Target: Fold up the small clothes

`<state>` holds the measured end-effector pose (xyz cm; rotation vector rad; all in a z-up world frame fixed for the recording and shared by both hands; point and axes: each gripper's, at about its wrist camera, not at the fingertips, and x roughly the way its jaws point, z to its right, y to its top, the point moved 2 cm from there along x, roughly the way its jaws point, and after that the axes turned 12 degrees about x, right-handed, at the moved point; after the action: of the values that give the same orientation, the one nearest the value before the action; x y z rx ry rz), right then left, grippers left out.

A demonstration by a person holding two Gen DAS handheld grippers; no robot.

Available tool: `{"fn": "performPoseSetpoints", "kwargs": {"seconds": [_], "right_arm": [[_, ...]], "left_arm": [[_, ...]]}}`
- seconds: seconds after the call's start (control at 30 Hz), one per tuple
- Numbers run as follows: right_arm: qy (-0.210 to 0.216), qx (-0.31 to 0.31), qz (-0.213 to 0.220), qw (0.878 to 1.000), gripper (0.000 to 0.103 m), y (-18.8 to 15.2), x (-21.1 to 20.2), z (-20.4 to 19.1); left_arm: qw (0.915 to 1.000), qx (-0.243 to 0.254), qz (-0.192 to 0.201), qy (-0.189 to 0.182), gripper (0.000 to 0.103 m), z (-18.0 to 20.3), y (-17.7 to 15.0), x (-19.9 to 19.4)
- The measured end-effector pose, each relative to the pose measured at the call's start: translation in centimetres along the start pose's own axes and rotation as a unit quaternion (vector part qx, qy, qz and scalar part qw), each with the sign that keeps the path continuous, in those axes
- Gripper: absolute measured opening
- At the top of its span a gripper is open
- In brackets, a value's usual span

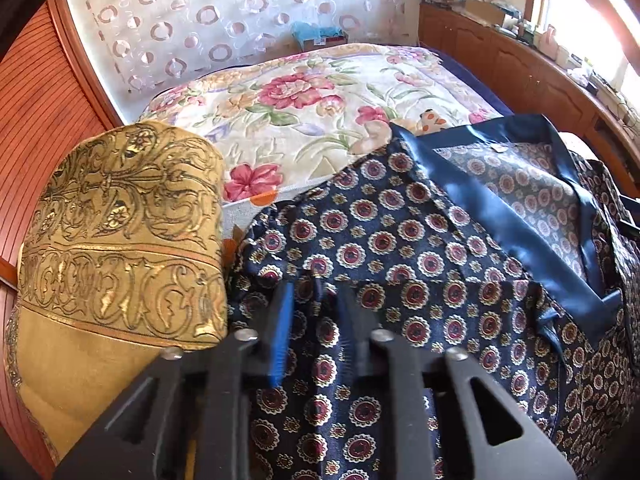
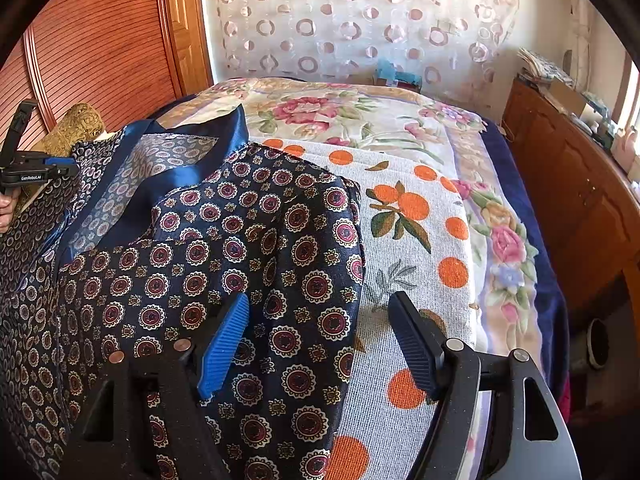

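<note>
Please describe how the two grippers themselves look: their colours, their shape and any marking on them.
Both are black linkage frames with silver rivets. The left gripper and right gripper have ribbed fingers, one blue, one dark. In the right wrist view, the left one carries white "GenRobot.AI" lettering. No cables or sleeves show.

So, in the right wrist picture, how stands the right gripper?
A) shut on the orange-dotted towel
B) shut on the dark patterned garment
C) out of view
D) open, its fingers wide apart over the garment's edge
D: the right gripper shows a wide gap between its fingers, above the edge of the dark patterned garment.
</note>
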<state>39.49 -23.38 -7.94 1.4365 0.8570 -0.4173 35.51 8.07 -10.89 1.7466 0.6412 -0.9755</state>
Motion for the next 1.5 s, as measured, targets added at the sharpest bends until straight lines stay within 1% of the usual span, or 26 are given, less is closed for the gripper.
{"fn": "performPoseSetpoints", "kwargs": {"seconds": [0.03,0.07,0.17,0.3,0.5,0.6,0.67,0.77,0.8,0.9,0.97,1.0,1.03,1.07,1.1,1.2,1.3,1.5], "right_arm": [[0.0,0.0,0.0,1.0,0.075,0.0,0.0,0.0],[0.0,0.0,0.0,1.0,0.075,0.0,0.0,0.0],[0.0,0.0,0.0,1.0,0.075,0.0,0.0,0.0],[-0.001,0.0,0.0,1.0,0.075,0.0,0.0,0.0],[0.0,0.0,0.0,1.0,0.076,0.0,-0.1,0.0],[0.0,-0.003,-0.003,1.0,0.075,0.1,0.0,-0.1],[0.002,0.001,-0.012,1.0,0.075,0.5,0.1,0.0],[0.019,0.015,-0.023,0.999,0.075,1.4,0.4,0.2],[0.016,0.015,-0.026,0.999,0.075,1.7,0.6,0.2],[0.009,0.021,-0.032,0.999,0.065,2.8,1.3,0.5],[0.007,0.025,-0.031,0.999,0.052,3.5,1.7,0.8],[0.005,0.026,-0.031,0.999,0.032,3.7,1.8,0.8],[0.005,0.027,-0.032,0.999,0.006,3.9,1.9,0.8],[0.008,0.028,-0.036,0.999,0.003,4.1,1.9,0.7],[0.006,0.028,-0.035,0.999,0.003,4.2,1.8,0.6],[0.007,0.021,-0.013,1.0,0.003,4.0,0.2,-0.7],[0.015,0.01,0.01,1.0,0.002,3.4,-2.3,-2.3],[0.03,-0.015,0.058,0.998,0.002,0.7,-8.5,-5.2]], "left_arm": [[1.0,0.002,0.0,-0.003,0.012,0.1,0.0,-0.1],[1.0,0.004,-0.001,-0.003,0.007,0.2,-0.1,-0.1],[1.0,0.004,0.004,-0.004,0.003,0.3,-0.3,-0.6],[0.9995,-0.003,0.032,0.002,0.003,0.0,-0.8,-3.1],[0.9969,-0.011,0.077,0.013,0.002,-1.4,-0.3,-7.0],[0.9963,-0.008,0.084,0.014,0.002,-1.4,0.0,-7.9],[0.9958,-0.007,0.09,0.015,0.002,-1.4,0.0,-8.3],[0.9951,-0.006,0.098,0.011,0.002,-1.2,0.2,-9.0],[0.9949,-0.006,0.101,0.008,0.002,-1.1,0.2,-9.2],[0.994,-0.004,0.11,0.005,0.002,-0.6,0.2,-10.0],[0.9934,-0.001,0.115,0.003,0.002,-0.2,0.1,-10.5],[0.9931,0.0,0.118,0.001,0.002,0.0,0.0,-10.8],[0.9925,0.001,0.122,-0.002,0.002,0.2,-0.1,-11.2],[0.992,0.001,0.126,-0.002,0.002,0.4,-0.3,-11.6],[0.9914,0.002,0.131,-0.003,0.002,0.6,-0.4,-12.0],[0.9893,0.002,0.146,-0.008,0.002,1.3,-1.6,-13.9],[0.9874,0.003,0.158,-0.012,0.002,2.1,-3.1,-15.5],[0.9826,-0.003,0.185,-0.02,0.002,3.6,-8.1,-19.5]]}}
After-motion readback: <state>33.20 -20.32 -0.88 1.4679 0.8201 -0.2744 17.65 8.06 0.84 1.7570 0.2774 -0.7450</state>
